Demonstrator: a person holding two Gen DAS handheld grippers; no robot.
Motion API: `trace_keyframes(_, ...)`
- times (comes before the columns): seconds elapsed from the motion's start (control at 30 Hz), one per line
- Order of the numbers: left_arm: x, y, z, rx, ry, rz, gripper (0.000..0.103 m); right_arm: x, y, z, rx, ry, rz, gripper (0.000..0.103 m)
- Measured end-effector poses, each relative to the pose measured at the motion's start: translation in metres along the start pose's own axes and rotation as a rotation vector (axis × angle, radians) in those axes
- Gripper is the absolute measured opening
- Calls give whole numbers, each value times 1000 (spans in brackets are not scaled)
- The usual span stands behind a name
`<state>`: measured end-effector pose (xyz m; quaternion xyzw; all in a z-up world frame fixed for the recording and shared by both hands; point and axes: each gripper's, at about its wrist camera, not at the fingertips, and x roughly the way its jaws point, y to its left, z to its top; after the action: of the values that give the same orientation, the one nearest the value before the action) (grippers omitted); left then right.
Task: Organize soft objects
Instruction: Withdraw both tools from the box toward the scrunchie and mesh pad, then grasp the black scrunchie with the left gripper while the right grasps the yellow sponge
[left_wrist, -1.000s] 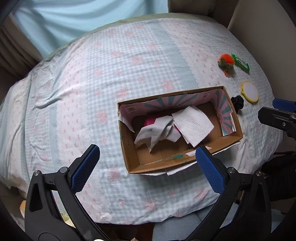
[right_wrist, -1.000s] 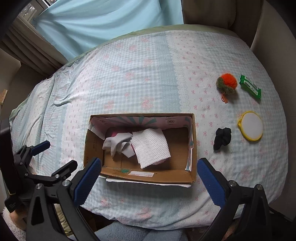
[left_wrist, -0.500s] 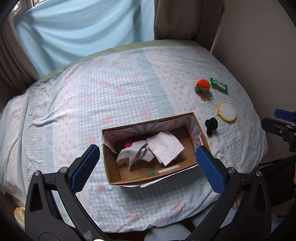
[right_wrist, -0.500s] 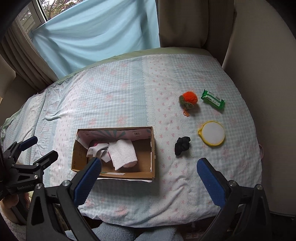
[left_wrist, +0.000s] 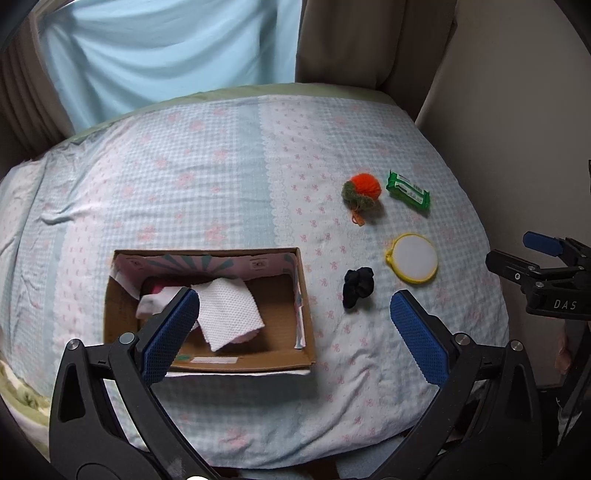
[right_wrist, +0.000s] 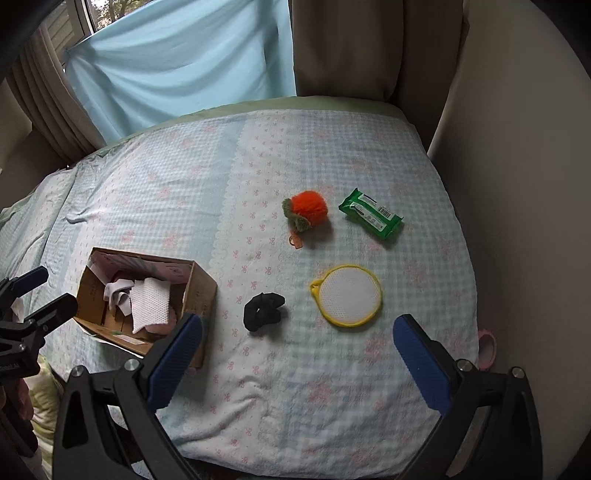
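A cardboard box (left_wrist: 303, 325) (right_wrist: 201, 291) sits on the bed and holds a white textured cloth (left_wrist: 229, 312) (right_wrist: 149, 301), grey cloth and something pink. To its right lie a black scrunchie (left_wrist: 357, 286) (right_wrist: 264, 310), a yellow-rimmed round pad (left_wrist: 413, 257) (right_wrist: 349, 295), an orange and green pom-pom (left_wrist: 364, 190) (right_wrist: 306, 210) and a green wipes pack (left_wrist: 408, 191) (right_wrist: 371, 212). My left gripper (left_wrist: 295, 332) (right_wrist: 27, 295) is open and empty above the box's right end. My right gripper (right_wrist: 295, 354) (left_wrist: 532, 254) is open and empty near the scrunchie and pad.
The bed cover (left_wrist: 221, 177) (right_wrist: 177, 199) is pale blue check with pink flowers. A light blue curtain (right_wrist: 177, 62) and beige drapes hang behind. A wall (right_wrist: 517, 184) runs along the bed's right side. A pink object (right_wrist: 487, 347) lies at the bed's right edge.
Both grippers have pulled back and swung to the right. The box now shows smaller and further left, and the loose items on the right are more central. Nothing was grasped.
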<state>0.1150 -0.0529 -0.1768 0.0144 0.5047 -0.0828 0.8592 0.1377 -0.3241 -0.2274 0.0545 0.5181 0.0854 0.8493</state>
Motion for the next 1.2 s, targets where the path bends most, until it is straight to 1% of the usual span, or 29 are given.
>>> trace_keyframes(0.13, 33, -42, -14, -39, 9, 6, 103, 32, -31, 4, -63, 13, 38, 103)
trace_keyframes(0.27, 69, -75, -24, -58, 9, 3, 103, 67, -55, 4, -115, 25, 65, 103)
trace_keyframes(0.33, 92, -91, -28, -55, 17, 2, 103, 87, -65, 3, -138, 38, 83, 103)
trace_keyframes(0.5, 158, -119, -41, -63, 62, 15, 102, 143, -83, -1, -191, 82, 91, 103)
trace_keyframes(0.57, 180, -124, -47, -67, 62, 30, 102, 164, -90, -3, -197, 97, 103, 103)
trace_keyframes(0.73, 227, -127, -55, -68, 51, 101, 101, 206, -95, -8, -222, 117, 126, 103)
trace_keyframes(0.87, 250, -121, -56, -70, 49, 140, 101, 234, -94, -9, -228, 134, 145, 103)
trace_keyframes(1.0, 270, -114, -55, -81, 64, 149, 101, 254, -89, -10, -247, 148, 150, 103)
trace_keyframes(1.1, 281, -111, -54, -90, 78, 146, 96, 268, -84, -12, -276, 155, 125, 103)
trace_keyframes(1.2, 291, -111, -54, -76, 95, 141, 85, 277, -82, -14, -290, 158, 95, 103)
